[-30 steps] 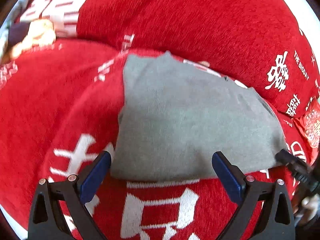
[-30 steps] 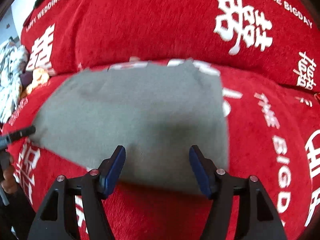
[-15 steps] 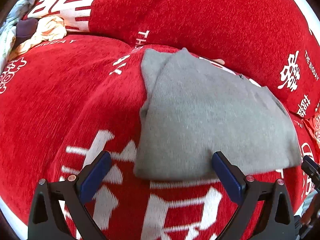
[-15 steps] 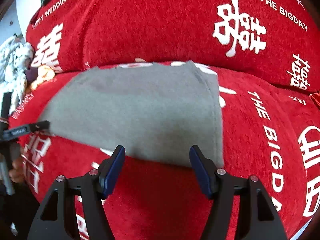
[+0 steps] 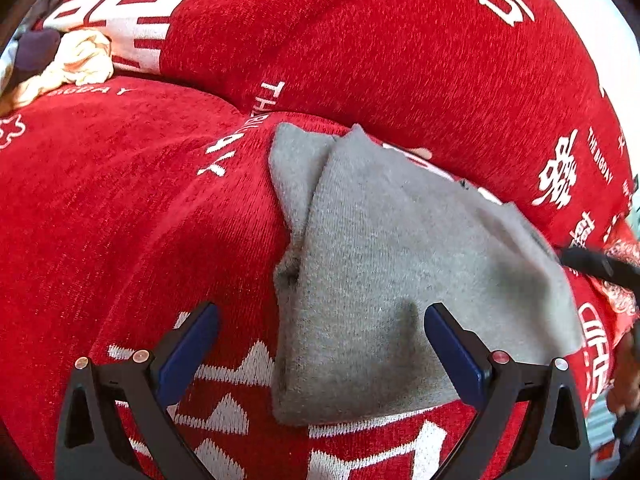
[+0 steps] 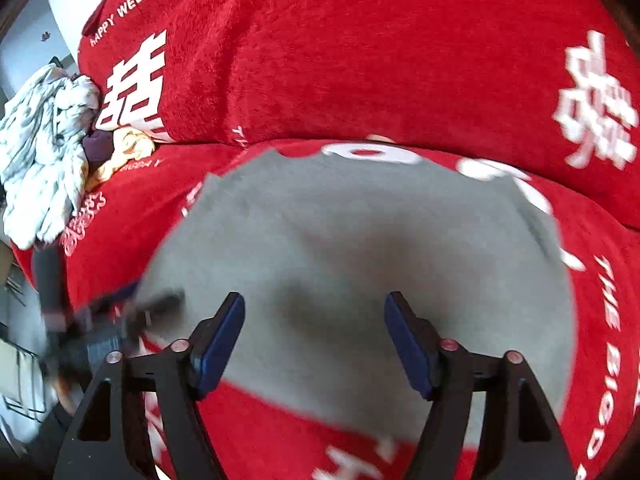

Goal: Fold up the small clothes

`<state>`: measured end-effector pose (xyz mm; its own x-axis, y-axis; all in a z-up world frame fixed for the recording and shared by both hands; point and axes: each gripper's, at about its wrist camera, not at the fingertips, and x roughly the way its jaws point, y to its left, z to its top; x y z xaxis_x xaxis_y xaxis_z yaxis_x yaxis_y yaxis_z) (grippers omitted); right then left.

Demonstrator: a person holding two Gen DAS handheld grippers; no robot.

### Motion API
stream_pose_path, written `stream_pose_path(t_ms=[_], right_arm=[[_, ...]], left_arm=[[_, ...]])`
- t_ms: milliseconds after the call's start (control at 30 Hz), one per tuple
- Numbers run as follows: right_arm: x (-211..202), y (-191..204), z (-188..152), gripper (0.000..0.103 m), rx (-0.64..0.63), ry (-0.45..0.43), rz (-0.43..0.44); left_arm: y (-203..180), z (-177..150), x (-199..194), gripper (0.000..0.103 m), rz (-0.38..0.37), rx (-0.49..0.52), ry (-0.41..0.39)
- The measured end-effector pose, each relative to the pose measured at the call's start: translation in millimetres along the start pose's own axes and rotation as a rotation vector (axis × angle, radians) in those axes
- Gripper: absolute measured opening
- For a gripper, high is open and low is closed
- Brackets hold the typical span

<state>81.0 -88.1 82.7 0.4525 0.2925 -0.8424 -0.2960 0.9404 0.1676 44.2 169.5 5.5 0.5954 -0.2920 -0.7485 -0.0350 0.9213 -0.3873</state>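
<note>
Matt grey knit garment (image 5: 400, 280) on fuzzy red cover (image 5: 120, 220).

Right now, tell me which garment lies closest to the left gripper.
The grey knit garment, folded flat on the red sofa cover, lies just ahead of the open left gripper. The cream garment and dark purple one are bunched far off.
</note>
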Motion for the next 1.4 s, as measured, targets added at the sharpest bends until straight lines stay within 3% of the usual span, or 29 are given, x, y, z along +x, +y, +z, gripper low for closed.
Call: stream_pose_path(t_ms=[133,300,333,367,533,567,633,700,800,867,1000,1033,1100,1133,1167,1200,1233,1300,1400], right_arm=[[60,29,48,0.079,0.025,0.104,0.043],[119,66,73,0.079,0.013,0.211,0.042],[127,70,77,0.079,0.024,0.225,0.047],[133,72,80,0.079,0.037,0.231,0.053],[165,88,98,0.079,0.036,0.306,0.071],[171,90,101,0.08,0.035,0.321,0.067],[181,98,108,0.084,0.032,0.34,0.04],[188,106,113,0.089,0.023,0.361,0.044],[201,125,121,0.09,-0.019,0.396,0.002],[213,140,123,0.099,-0.062,0.43,-0.053],[238,177,107,0.099,-0.295,0.505,-0.252],[240,183,102,0.097,-0.343,0.496,-0.275],[235,179,102,0.08,-0.335,0.487,-0.25],[227,173,106,0.055,-0.329,0.466,-0.249],[221,166,110,0.029,-0.317,0.45,-0.242],[212,154,115,0.023,-0.284,0.441,-0.208],[201,136,121,0.016,-0.208,0.433,-0.127],[186,120,125,0.016,-0.156,0.382,-0.061],[159,101,119,0.015,-0.141,0.283,0.064]], left_arm=[[8,3,-2,0.102,-0.074,-0.037,-0.007],[14,12,0,0.101,-0.174,-0.071,-0.004],[12,13,0,0.094,-0.232,-0.065,-0.005],[11,14,-1,0.078,-0.258,-0.06,-0.003],[5,16,4,0.076,-0.242,-0.036,0.014],[6,17,5,0.065,-0.247,-0.043,0.014],[10,18,8,0.053,-0.257,-0.066,0.028],[15,17,8,0.053,-0.279,-0.093,0.033],[18,17,9,0.053,-0.292,-0.107,0.034],[19,17,9,0.053,-0.295,-0.109,0.032],[20,15,7,0.053,-0.303,-0.113,0.036],[19,15,6,0.053,-0.302,-0.108,0.039],[20,17,6,0.054,-0.305,-0.102,0.044],[23,19,5,0.054,-0.3,-0.102,0.049],[26,22,4,0.064,-0.295,-0.109,0.05],[31,25,3,0.075,-0.288,-0.121,0.048],[38,26,-2,0.094,-0.268,-0.145,0.029],[51,27,-13,0.099,-0.235,-0.187,-0.033],[58,26,-17,0.099,-0.267,-0.205,-0.04]])
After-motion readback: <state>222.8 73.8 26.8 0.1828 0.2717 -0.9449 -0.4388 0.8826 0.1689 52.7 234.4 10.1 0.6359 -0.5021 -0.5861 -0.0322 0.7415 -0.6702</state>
